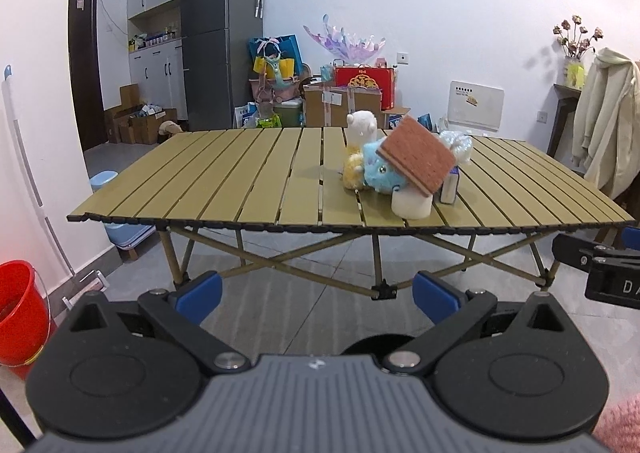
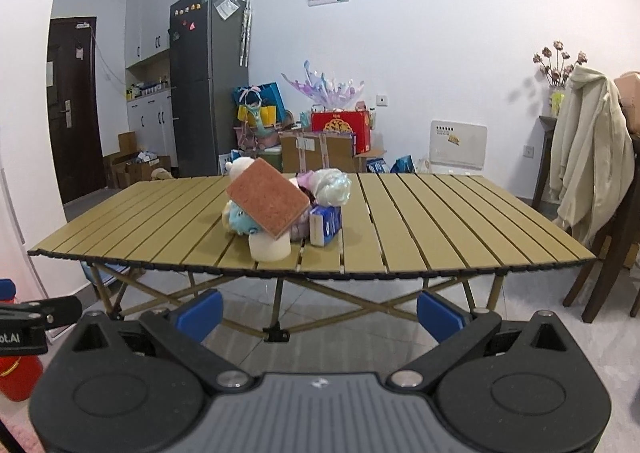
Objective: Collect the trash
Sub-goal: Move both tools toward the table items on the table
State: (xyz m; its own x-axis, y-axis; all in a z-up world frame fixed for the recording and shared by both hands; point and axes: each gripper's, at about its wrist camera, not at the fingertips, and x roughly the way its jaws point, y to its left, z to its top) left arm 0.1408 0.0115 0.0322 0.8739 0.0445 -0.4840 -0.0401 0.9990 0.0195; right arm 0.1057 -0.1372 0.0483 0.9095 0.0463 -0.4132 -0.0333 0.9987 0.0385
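A pile sits on the slatted olive folding table [image 1: 224, 173] [image 2: 440, 221]. A brown scouring sponge [image 1: 418, 159] [image 2: 269, 201] leans on top of it, above a blue plush toy [image 1: 378, 173] [image 2: 240, 221]. A white roll [image 1: 412, 205] [image 2: 270, 247] stands in front. A small blue-and-white carton [image 1: 450, 187] [image 2: 325, 224] and a crumpled clear plastic bag [image 1: 458, 143] [image 2: 332, 184] lie at the right. My left gripper [image 1: 316, 295] and right gripper [image 2: 318, 311] hover open in front of the table, well short of the pile, holding nothing.
A red bucket [image 1: 18, 313] [image 2: 16, 373] stands on the floor at the left. A pale blue bin [image 1: 116, 229] sits under the table's left end. A chair draped with a cream jacket [image 2: 592, 181] stands at the right. Boxes and a fridge [image 1: 220, 41] line the far wall.
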